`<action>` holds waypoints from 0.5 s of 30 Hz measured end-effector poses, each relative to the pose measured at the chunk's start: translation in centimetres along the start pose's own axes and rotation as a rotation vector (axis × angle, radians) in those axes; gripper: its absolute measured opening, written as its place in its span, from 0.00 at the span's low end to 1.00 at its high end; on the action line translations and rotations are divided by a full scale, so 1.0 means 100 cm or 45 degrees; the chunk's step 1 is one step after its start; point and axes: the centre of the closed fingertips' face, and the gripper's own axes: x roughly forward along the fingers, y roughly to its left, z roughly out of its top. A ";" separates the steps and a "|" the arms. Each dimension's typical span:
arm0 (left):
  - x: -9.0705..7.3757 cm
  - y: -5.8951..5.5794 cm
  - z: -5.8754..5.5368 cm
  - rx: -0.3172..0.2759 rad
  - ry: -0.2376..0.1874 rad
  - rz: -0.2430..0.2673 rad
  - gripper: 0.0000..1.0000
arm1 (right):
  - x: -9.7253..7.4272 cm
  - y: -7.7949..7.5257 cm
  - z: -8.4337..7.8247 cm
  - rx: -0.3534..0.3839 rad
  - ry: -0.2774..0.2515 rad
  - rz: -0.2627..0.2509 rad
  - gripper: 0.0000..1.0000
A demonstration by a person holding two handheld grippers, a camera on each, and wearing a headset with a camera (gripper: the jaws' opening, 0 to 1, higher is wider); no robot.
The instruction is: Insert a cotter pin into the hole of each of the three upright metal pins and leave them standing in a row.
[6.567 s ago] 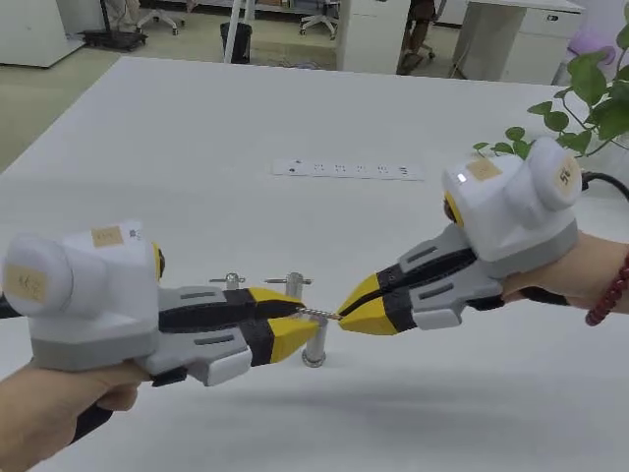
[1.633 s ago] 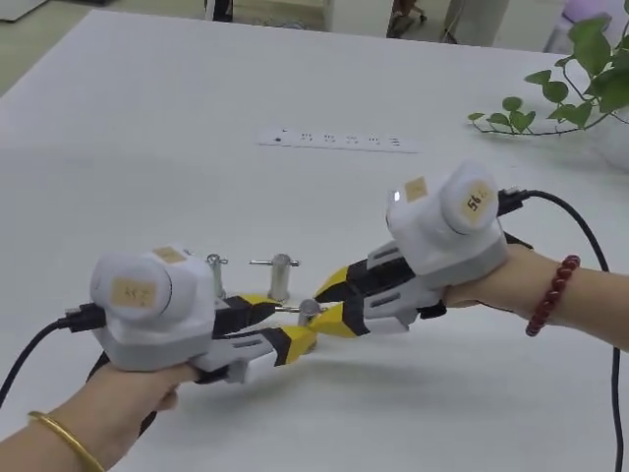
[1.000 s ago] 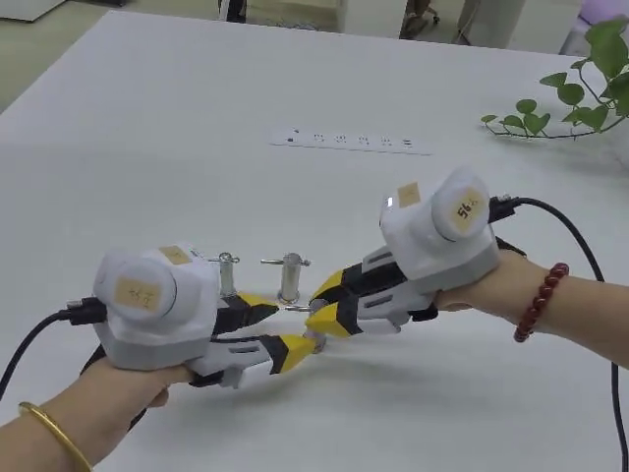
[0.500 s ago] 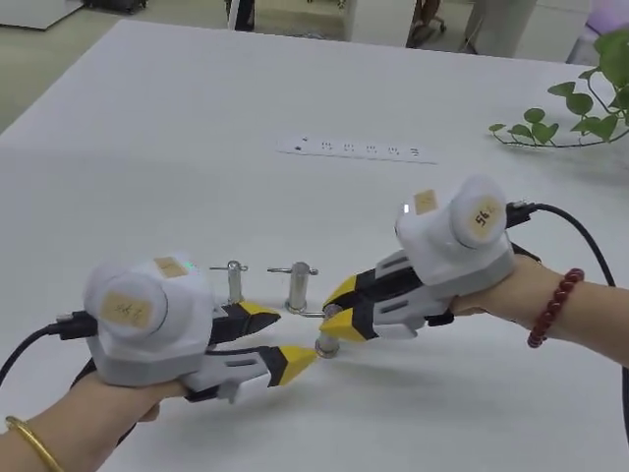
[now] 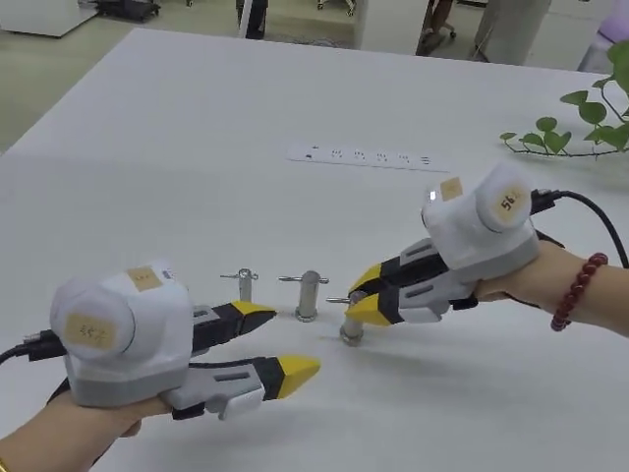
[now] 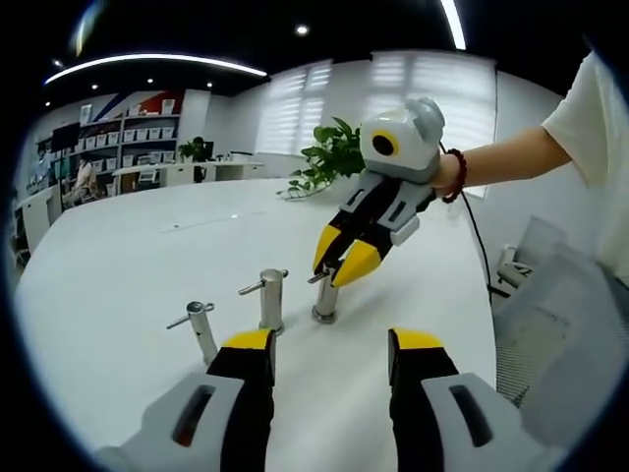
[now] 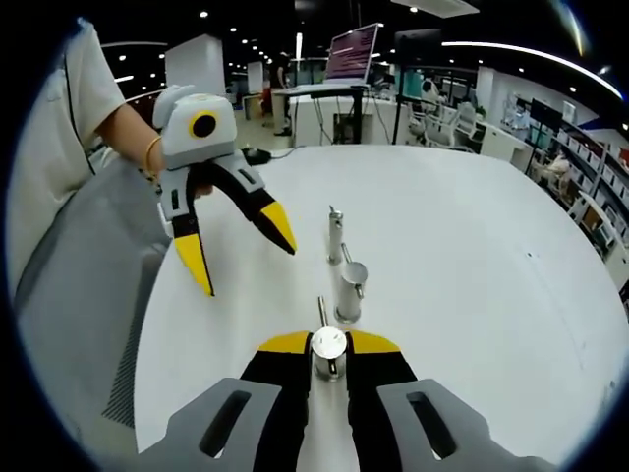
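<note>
Right gripper (image 5: 365, 298): fingers clenched round the head of the nearest metal pin (image 7: 328, 346), which stands upright on the bench (image 5: 197, 147). Its cotter pin (image 7: 321, 309) lies level, pointing straight away from your right fingers toward the middle metal pin (image 6: 272, 298) and the far metal pin (image 6: 200, 324), each crossed by its own cotter.

Left gripper (image 6: 329, 344): fingers released, empty. The gripped pin sits dead ahead of their gap, apart from them, so your right hand is nearer.

Right gripper view looks down on the pin head and hides the shaft. Left gripper view shows it side-on, cotter tip poking out one side. Fully seated? Cannot tell.
</note>
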 end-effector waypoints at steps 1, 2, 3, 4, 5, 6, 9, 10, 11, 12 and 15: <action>-0.002 -0.001 0.001 0.010 -0.007 -0.004 0.46 | 0.000 -0.002 0.000 0.000 0.001 -0.002 0.13; -0.003 -0.001 0.002 0.012 -0.010 -0.005 0.46 | -0.001 -0.004 -0.001 0.004 0.003 -0.007 0.13; -0.004 -0.002 0.002 0.017 -0.015 -0.007 0.47 | -0.001 -0.006 -0.001 0.003 0.002 -0.010 0.13; -0.005 -0.002 0.003 0.015 -0.018 -0.005 0.48 | -0.001 -0.008 -0.002 0.005 0.004 -0.013 0.13; -0.006 -0.002 0.003 0.013 -0.022 -0.003 0.48 | -0.001 -0.008 -0.002 0.008 0.003 -0.015 0.13; -0.008 -0.003 0.004 0.014 -0.025 -0.003 0.48 | -0.001 -0.008 -0.002 0.009 0.003 -0.018 0.13; -0.012 -0.005 0.007 0.021 -0.040 -0.006 0.50 | -0.001 -0.009 -0.002 0.003 0.008 -0.020 0.13; -0.013 -0.006 0.007 0.021 -0.042 -0.008 0.50 | -0.001 -0.009 -0.002 0.004 0.009 -0.018 0.13; -0.014 -0.006 0.007 0.021 -0.044 -0.007 0.51 | -0.001 -0.009 -0.003 0.003 0.013 -0.018 0.13; -0.015 -0.006 0.008 0.021 -0.048 -0.007 0.52 | -0.001 -0.010 -0.003 0.002 0.014 -0.019 0.13; -0.020 -0.005 0.010 0.015 -0.059 0.001 0.54 | -0.001 -0.012 -0.005 0.002 0.020 -0.022 0.13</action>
